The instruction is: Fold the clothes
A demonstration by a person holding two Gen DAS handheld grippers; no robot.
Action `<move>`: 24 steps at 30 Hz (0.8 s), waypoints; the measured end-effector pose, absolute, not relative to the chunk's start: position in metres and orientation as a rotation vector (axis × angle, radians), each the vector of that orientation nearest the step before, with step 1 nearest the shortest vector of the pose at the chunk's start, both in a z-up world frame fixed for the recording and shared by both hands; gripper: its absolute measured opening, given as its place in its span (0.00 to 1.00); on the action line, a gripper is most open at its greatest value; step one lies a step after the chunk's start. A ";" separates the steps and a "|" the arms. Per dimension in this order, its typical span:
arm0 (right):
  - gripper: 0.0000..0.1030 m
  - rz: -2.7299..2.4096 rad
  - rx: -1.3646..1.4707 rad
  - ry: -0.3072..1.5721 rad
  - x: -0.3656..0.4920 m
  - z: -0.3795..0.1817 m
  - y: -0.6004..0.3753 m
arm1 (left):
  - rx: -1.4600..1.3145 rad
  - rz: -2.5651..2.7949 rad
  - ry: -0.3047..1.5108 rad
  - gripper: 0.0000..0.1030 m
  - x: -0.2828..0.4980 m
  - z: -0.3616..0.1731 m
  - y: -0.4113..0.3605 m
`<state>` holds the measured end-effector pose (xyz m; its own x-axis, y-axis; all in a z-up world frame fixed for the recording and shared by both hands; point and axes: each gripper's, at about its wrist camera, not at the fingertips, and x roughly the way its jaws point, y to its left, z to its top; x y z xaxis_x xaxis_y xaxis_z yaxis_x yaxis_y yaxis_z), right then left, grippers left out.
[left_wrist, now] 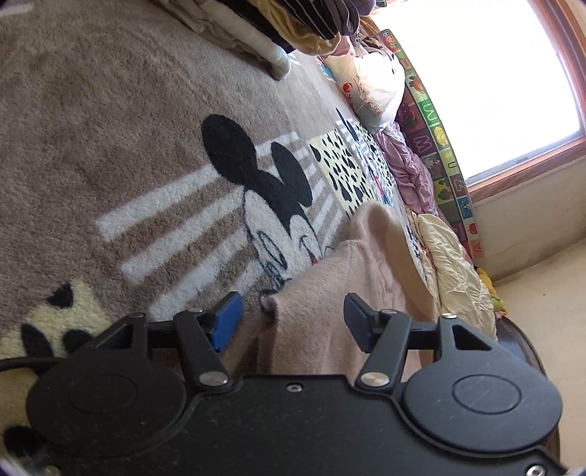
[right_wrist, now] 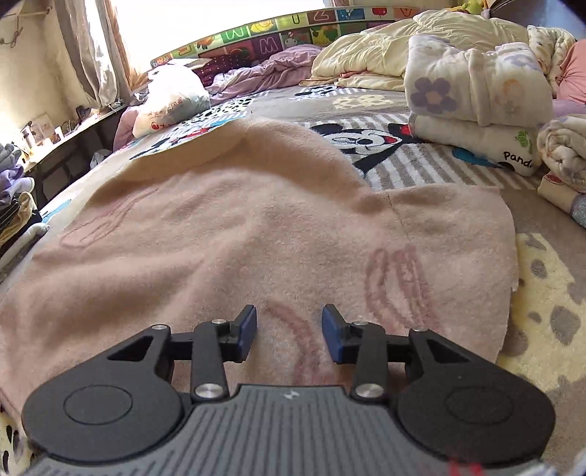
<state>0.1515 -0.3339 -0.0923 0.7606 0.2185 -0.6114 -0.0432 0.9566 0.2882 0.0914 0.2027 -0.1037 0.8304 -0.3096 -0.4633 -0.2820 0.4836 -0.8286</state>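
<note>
A pale pink fleece garment (right_wrist: 234, 234) lies spread flat on a Mickey Mouse blanket (right_wrist: 370, 141) on the bed, faint pink outlines stitched on it. My right gripper (right_wrist: 289, 335) is open and empty, low over the garment's near part. In the left wrist view the same pink garment (left_wrist: 351, 293) shows one corner between the fingers. My left gripper (left_wrist: 293, 320) is wide open, just above that corner, holding nothing.
Folded flowered quilts (right_wrist: 476, 88) are stacked at the right. A white plastic bag (right_wrist: 168, 99) and crumpled purple and cream bedding (right_wrist: 370, 55) lie along the far side by an alphabet play mat (left_wrist: 432, 121) under the window. More folded clothes (left_wrist: 278, 22) sit at the blanket's far edge.
</note>
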 end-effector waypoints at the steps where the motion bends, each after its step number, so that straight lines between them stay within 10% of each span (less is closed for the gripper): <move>1: 0.40 0.152 0.294 0.674 0.148 -0.095 -0.338 | -1.015 -0.034 0.606 0.15 0.094 -0.097 0.195; 8: 0.40 0.187 0.376 0.596 0.135 -0.107 -0.353 | 0.160 -0.322 0.455 0.17 0.093 -0.042 0.036; 12: 0.40 0.197 0.390 0.584 0.134 -0.109 -0.355 | 0.092 -0.307 0.499 0.35 0.090 -0.054 0.035; 14: 0.40 0.205 0.410 0.577 0.134 -0.111 -0.358 | -0.016 -0.274 0.482 0.60 0.090 -0.051 0.053; 24: 0.40 0.215 0.425 0.555 0.133 -0.117 -0.361 | -1.119 -0.006 0.528 0.60 0.098 -0.097 0.185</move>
<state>0.1328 -0.3608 -0.1168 0.8308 0.3092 -0.4627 -0.0839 0.8915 0.4452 0.0978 0.1849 -0.0968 0.8776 -0.2642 -0.4001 -0.2550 0.4494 -0.8561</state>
